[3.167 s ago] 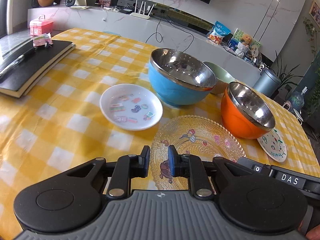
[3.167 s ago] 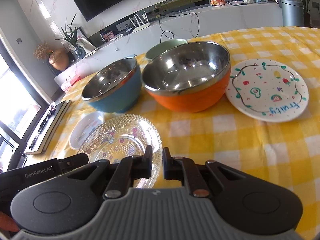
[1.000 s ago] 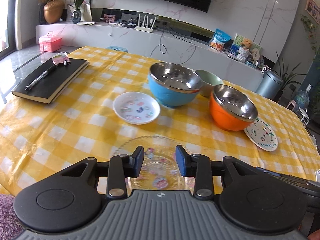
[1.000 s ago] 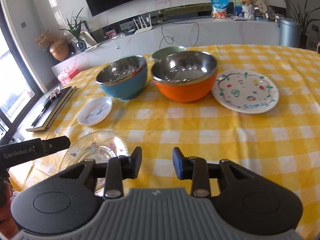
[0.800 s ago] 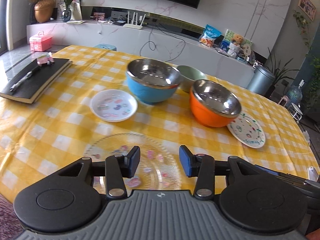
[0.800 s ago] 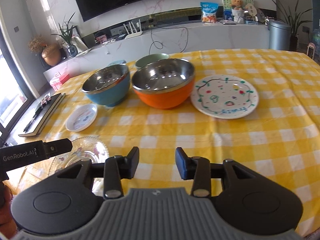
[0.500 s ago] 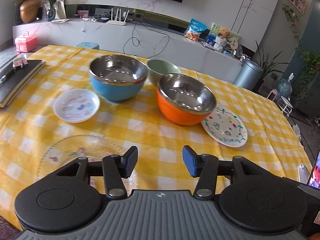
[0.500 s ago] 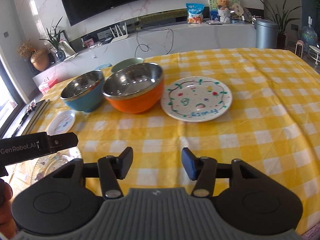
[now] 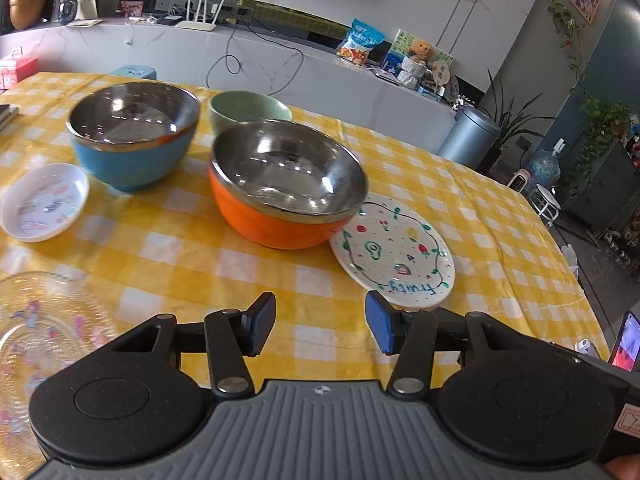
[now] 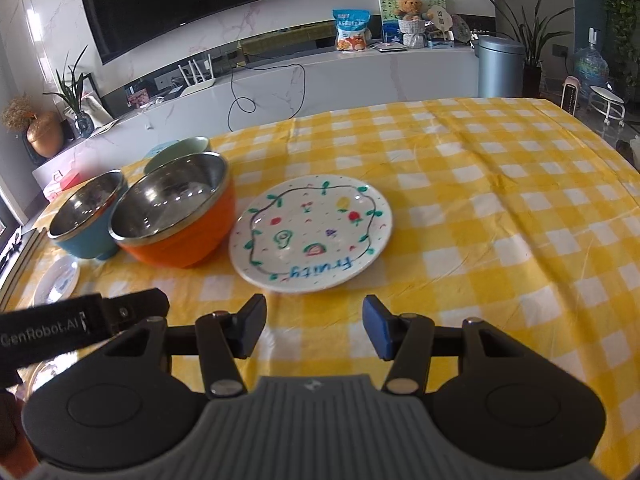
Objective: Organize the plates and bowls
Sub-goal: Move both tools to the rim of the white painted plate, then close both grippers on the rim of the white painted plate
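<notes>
At the near left edge of the desk (image 9: 168, 248), which is covered in a yellow-and-white check cloth, lies a clear glass plate (image 9: 36, 340) with pink figures on it. Just beyond it sits a small white saucer (image 9: 42, 202) with coloured prints. Farther back and to the right stands the blue bowl (image 9: 134, 136), steel-lined and upright, with a pale green bowl (image 9: 250, 110) behind it to the right. The orange bowl (image 9: 286, 184), also steel-lined, stands near the middle, close beside the blue one. Its right side overlaps the edge of the white "fruity" plate (image 9: 394, 252) as seen from the left wrist; whether they touch cannot be told. From the right wrist the same plate (image 10: 310, 234) lies flat just right of the orange bowl (image 10: 174, 216).

The left tool (image 9: 320, 328) hovers over bare cloth near the front edge, its blue-padded jaws spread wide with nothing between them. The right tool (image 10: 314, 326) is likewise spread apart and empty, just short of the near rim of the "fruity" plate. The far right of the desk shows only cloth.
</notes>
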`<control>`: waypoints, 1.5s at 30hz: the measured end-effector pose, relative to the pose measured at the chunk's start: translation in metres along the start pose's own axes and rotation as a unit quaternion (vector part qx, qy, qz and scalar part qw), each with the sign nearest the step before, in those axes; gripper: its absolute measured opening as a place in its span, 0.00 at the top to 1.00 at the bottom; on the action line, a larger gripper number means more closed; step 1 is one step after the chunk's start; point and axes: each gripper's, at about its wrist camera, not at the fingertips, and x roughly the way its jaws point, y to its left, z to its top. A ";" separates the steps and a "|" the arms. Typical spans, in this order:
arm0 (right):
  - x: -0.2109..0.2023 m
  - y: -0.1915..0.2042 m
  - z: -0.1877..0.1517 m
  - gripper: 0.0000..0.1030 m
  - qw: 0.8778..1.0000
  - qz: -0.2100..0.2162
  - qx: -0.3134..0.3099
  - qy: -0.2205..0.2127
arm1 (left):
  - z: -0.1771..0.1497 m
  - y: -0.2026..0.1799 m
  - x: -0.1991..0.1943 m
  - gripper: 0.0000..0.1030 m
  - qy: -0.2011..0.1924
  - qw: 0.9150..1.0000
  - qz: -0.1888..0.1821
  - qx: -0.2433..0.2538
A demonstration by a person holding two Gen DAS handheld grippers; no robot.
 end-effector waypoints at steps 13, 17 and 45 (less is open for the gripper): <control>0.035 -0.036 0.026 0.56 0.998 -0.006 0.054 -0.018 | 0.007 -0.010 0.044 0.44 -0.003 1.000 -0.016 -0.026; 0.047 -0.037 0.030 0.62 0.998 -0.005 0.055 -0.018 | 0.010 -0.011 0.055 0.48 0.002 0.999 -0.018 -0.029; 0.058 -0.044 0.027 0.91 0.997 -0.021 0.077 -0.004 | 0.010 -0.014 0.055 0.94 0.001 1.000 0.000 -0.011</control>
